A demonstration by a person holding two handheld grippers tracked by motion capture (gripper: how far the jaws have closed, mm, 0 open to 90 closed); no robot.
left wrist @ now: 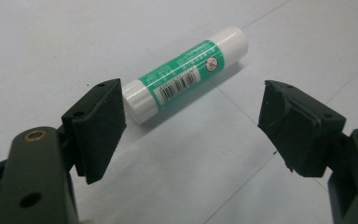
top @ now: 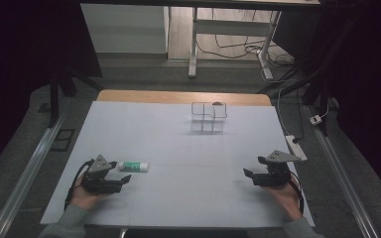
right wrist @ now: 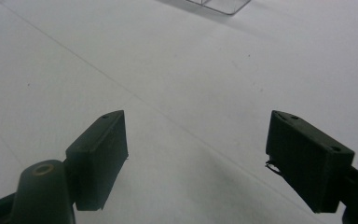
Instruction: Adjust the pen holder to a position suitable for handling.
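Green-and-white plastic, one glue stick [left wrist: 185, 73], lying flat on its side near the front-left corner of the surface [top: 178, 148], just beyond the left gripper [top: 127, 179]. Probably light, stiff and smooth; round, so likely to roll if nudged from the side. Best taken across the middle of the labelled barrel, pads square to its length, rather than at the ribbed white cap end nearest the camera. Left gripper: jaws wide apart, nothing between the pads [left wrist: 98, 135], stick ahead of the gap and not yet touched. Right gripper [top: 248, 173]: jaws also apart, empty, over bare white near the front-right corner. Counted: one glue stick, two grippers, one clear compartmented holder [top: 208, 116] toward the far edge, right of centre, well apart from the stick. Contents of that holder too small to tell.
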